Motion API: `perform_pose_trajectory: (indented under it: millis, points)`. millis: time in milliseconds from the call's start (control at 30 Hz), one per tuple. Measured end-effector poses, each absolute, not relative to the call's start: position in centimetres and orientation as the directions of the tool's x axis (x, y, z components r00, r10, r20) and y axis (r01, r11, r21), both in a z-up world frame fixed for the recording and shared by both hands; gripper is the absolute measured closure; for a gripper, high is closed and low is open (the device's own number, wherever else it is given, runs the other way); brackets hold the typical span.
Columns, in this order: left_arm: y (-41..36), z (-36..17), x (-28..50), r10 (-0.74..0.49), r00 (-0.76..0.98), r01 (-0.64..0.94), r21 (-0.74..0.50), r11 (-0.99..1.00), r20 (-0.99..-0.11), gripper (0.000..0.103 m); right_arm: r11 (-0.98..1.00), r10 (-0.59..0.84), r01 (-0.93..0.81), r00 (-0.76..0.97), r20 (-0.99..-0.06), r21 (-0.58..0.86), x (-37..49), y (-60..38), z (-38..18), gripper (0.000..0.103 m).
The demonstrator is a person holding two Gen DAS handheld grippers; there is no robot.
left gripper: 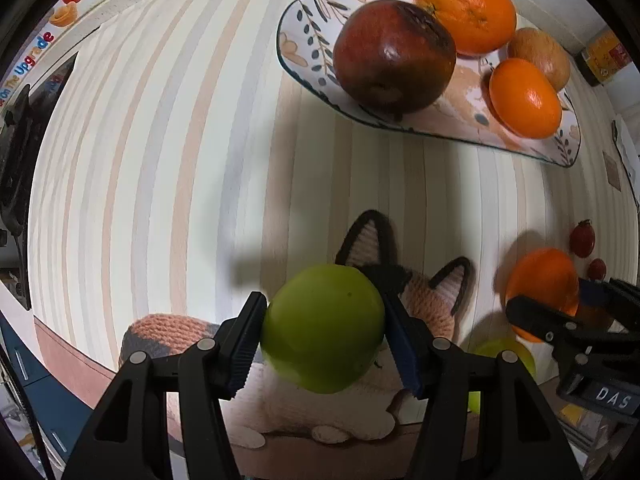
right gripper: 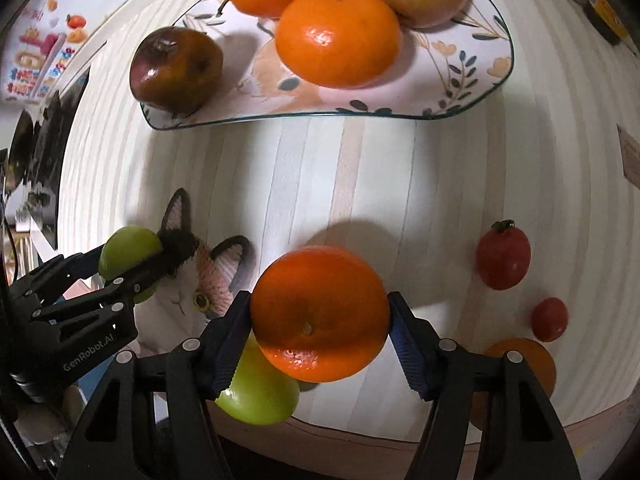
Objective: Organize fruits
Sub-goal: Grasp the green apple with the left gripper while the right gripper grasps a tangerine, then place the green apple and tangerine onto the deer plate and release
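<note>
Clamping a smooth round green fruit point(left gripper: 324, 328), ribbed left jaws.

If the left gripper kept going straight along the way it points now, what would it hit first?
The left gripper points straight down with a green apple clamped between its pads. Directly beneath is the knitted cat toy, so the apple would probably meet that first, though the gap above it is hard to judge.

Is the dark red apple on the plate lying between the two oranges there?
No: the dark red apple sits alone at the left end of the plate, with both oranges to its right.
</note>
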State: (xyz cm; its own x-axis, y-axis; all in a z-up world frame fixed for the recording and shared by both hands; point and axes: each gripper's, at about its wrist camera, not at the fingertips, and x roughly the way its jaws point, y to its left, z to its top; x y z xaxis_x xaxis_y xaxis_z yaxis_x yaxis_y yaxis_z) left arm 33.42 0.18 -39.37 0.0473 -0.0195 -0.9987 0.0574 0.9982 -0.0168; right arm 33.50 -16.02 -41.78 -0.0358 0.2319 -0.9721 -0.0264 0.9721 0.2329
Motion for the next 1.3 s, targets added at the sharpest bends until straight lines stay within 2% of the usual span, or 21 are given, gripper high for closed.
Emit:
perform_pose_trajectory:
  millis: [267,433,667,800,1000,1300]
  points:
    - [-0.7,-37.5,33.8,-0.032,0.084,0.077,-0.025,0.997,-0.996,0.047,0.978,0.206,-0.045,0.022,-0.978,0.205,32.0,-15.3,-40.9,0.035]
    - [0.0,-32.7,34.0,-0.087,0.148,0.076,-0.076,0.994,-0.985,0.047,0.964,0.264,-0.007,0.083,-0.961,0.265,32.6,-15.8,-38.2,0.035]
    - [1.2,-26.3,40.5,-0.108,0.255,0.098,-0.085,0.992,-0.961,0.047,0.943,0.282,0.118,0.211,-0.936,0.311,36.7,-20.2,-34.1,0.035]
    - [1.5,-26.8,45.2,-0.072,0.254,0.113,-0.044,0.993,-0.964,0.047,0.951,0.229,0.161,0.205,-0.952,0.264,39.7,-22.3,-34.7,0.035]
    - [0.7,-31.3,50.6,-0.060,0.131,0.116,-0.045,0.992,-0.990,0.047,0.966,0.157,0.178,0.167,-0.973,0.187,43.3,-24.8,-35.7,0.035]
    - [-0.9,-35.7,54.1,-0.050,-0.002,0.133,-0.050,0.990,-0.999,0.047,0.959,0.157,0.211,0.167,-0.973,0.191,44.9,-25.2,-37.4,0.035]
